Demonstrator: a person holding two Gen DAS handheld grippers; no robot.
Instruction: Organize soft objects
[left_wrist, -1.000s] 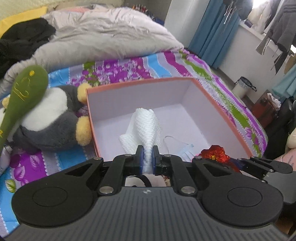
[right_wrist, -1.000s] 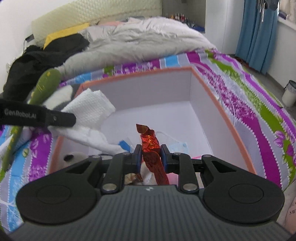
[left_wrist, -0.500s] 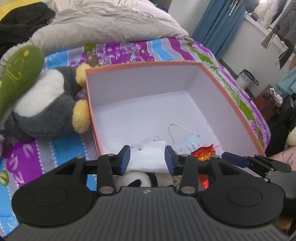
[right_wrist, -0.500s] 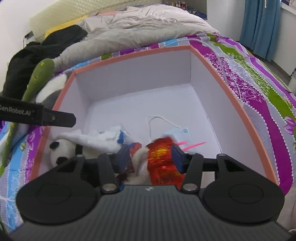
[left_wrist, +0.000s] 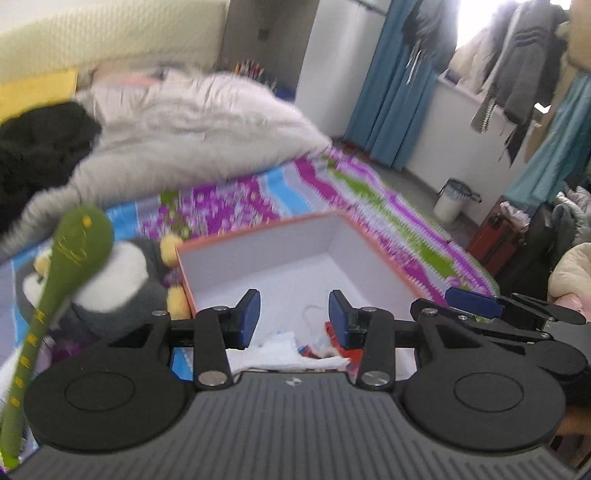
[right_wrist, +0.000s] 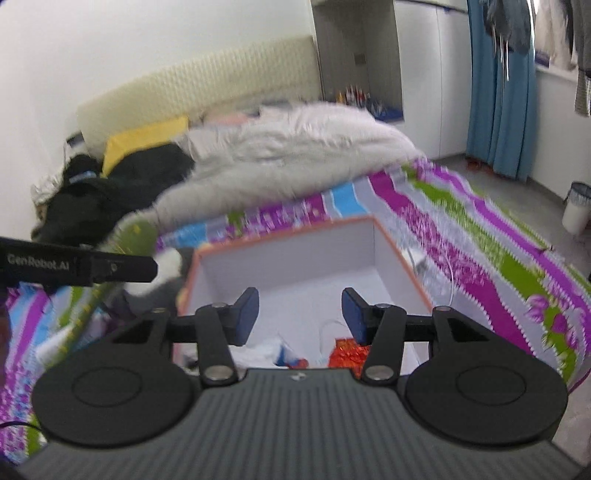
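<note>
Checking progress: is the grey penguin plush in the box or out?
Out: the penguin plush lies on the bedspread beside the box.

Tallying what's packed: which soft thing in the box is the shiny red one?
The crinkled red foil piece, at the box's near end right of the white cloth; the cloth is matte white, the foil glossy red-orange.

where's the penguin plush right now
In the left wrist view the penguin plush lies on the bedspread, against the box's outer left wall, with the green plush lying across it.
</note>
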